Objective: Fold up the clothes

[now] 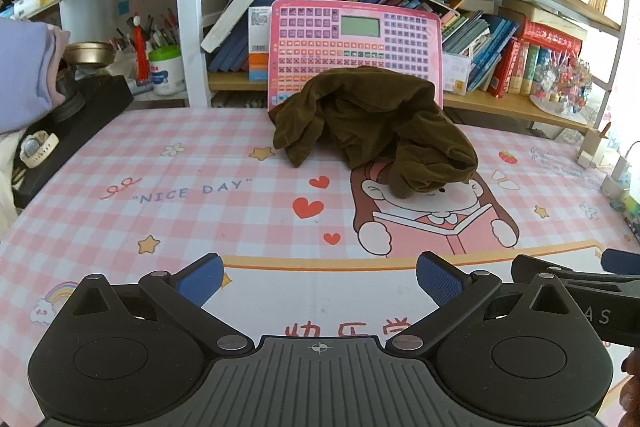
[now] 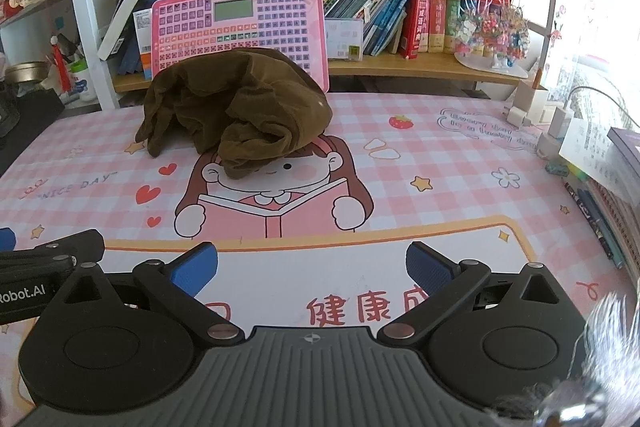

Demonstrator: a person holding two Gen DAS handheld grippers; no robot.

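A crumpled dark brown garment [image 1: 372, 131] [image 2: 236, 111] lies in a heap at the back of the pink checked desk mat [image 1: 200, 195] [image 2: 440, 163], partly over the cartoon girl's head. My left gripper [image 1: 320, 281] hovers open above the mat's front edge, well short of the garment, nothing between its blue pads [image 1: 202, 281]. My right gripper [image 2: 312, 269] is open too, at the front of the mat, empty, with the garment ahead and to its left. Each gripper shows at the edge of the other's view.
A pink keyboard toy [image 1: 356, 39] [image 2: 240, 23] leans on the bookshelf right behind the garment. A black box [image 1: 80, 123] with a watch and lilac folded cloth [image 1: 24, 67] sits at the left. Chargers, books and pens [image 2: 592, 167] crowd the right edge.
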